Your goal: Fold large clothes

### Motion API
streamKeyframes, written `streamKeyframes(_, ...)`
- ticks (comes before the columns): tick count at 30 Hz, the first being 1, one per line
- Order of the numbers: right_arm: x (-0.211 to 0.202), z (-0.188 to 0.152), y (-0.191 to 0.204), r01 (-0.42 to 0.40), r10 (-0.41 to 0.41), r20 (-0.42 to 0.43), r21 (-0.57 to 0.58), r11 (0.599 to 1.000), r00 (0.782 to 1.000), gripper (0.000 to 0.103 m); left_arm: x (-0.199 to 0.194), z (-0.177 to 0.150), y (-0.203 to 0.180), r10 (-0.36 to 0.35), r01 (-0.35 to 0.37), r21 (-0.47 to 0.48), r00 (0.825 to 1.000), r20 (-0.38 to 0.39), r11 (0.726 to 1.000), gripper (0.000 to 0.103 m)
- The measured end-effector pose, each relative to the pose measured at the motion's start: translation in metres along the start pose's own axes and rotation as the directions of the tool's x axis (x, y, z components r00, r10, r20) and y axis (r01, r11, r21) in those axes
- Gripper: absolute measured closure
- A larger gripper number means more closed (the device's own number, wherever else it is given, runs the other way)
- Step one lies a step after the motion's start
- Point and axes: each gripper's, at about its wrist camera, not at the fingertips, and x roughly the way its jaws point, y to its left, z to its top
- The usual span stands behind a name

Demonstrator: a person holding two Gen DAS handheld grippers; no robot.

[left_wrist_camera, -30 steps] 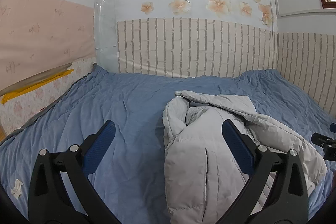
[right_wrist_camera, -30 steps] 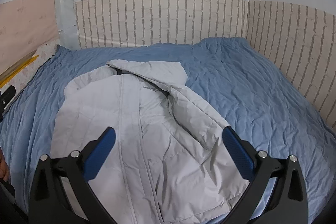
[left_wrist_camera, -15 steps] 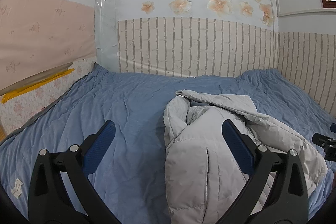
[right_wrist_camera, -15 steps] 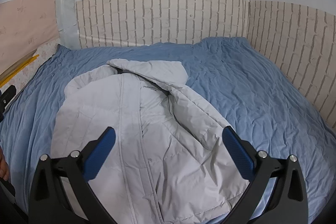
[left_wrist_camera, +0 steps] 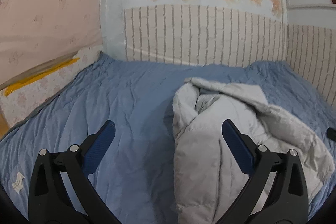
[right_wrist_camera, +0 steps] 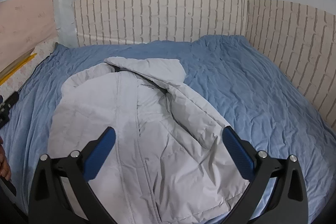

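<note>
Grey and puffy, the jacket (right_wrist_camera: 134, 129) lies face up on the blue quilt (right_wrist_camera: 262, 102), straight ahead of the right tongs (right_wrist_camera: 168, 135) and running under them, its zip line between the two blue pads (right_wrist_camera: 100, 152). Those tongs stand wide apart, holding nothing. The hood (right_wrist_camera: 151, 68) rests at the far end, toward the brick-pattern wall (right_wrist_camera: 168, 14). The left tongs (left_wrist_camera: 168, 135) are also spread apart and empty; from them the jacket (left_wrist_camera: 220, 140) sits ahead and to the right, its bunched edge behind the right-hand pad (left_wrist_camera: 237, 148), while bare quilt (left_wrist_camera: 105, 98) fills the space ahead and to the left.
</note>
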Motion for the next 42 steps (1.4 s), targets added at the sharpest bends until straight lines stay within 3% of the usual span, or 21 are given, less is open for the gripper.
streamKeyframes(5, 0.002, 0.001, -0.006, 0.010, -0.010, -0.014, 0.020, 1.000, 1.000, 0.002, 0.020, -0.009, 0.001, 0.020, -0.020, 0.001, 0.998, -0.062, 1.000, 0.003)
streamKeyframes(13, 0.000, 0.008, -0.010, 0.020, -0.020, -0.011, 0.022, 1.000, 1.000, 0.002, 0.032, -0.017, -0.004, 0.033, -0.031, 0.020, 0.995, -0.094, 0.999, 0.003)
streamKeyframes(18, 0.023, 0.007, -0.014, 0.083, -0.084, -0.061, -0.024, 0.996, 0.995, 0.002, 0.043, -0.025, -0.009, 0.015, -0.012, 0.026, 0.989, -0.148, 1.000, 0.003)
streamKeyframes(22, 0.062, 0.005, -0.020, 0.172, -0.185, -0.115, -0.112, 0.979, 0.976, 0.002, 0.062, -0.043, -0.019, 0.003, 0.007, 0.038, 0.971, -0.241, 0.999, 0.003)
streamKeyframes(25, 0.103, -0.001, -0.033, 0.258, -0.287, -0.194, -0.162, 0.952, 0.938, 0.002, 0.072, -0.056, -0.031, 0.002, 0.022, 0.084, 0.961, -0.277, 0.996, 0.003)
streamKeyframes(29, 0.140, -0.019, -0.040, 0.273, -0.321, -0.284, -0.194, 0.942, 0.904, 0.002, 0.090, -0.076, -0.037, -0.034, 0.064, 0.065, 0.925, -0.378, 0.996, 0.003)
streamKeyframes(33, 0.161, -0.039, -0.050, 0.324, -0.405, -0.338, -0.273, 0.906, 0.850, 0.002, 0.109, -0.100, -0.039, -0.063, 0.084, 0.020, 0.868, -0.493, 0.996, 0.003)
streamKeyframes(36, 0.165, -0.042, -0.069, 0.320, -0.381, -0.401, -0.212, 0.923, 0.833, 0.002, 0.114, -0.109, -0.043, -0.057, 0.085, 0.031, 0.857, -0.512, 0.996, 0.003)
streamKeyframes(38, 0.166, -0.045, -0.080, 0.306, -0.339, -0.435, -0.145, 0.941, 0.834, 0.002, 0.117, -0.113, -0.047, -0.062, 0.092, 0.031, 0.848, -0.527, 0.995, 0.003)
streamKeyframes(40, 0.170, -0.053, -0.088, 0.286, -0.286, -0.475, -0.076, 0.955, 0.832, 0.003, 0.125, -0.122, -0.051, -0.073, 0.107, 0.027, 0.824, -0.562, 0.994, 0.003)
streamKeyframes(42, 0.176, -0.064, -0.095, 0.248, -0.221, -0.511, -0.016, 0.969, 0.830, 0.012, 0.129, -0.134, -0.054, -0.074, 0.114, 0.033, 0.810, -0.582, 0.993, 0.003)
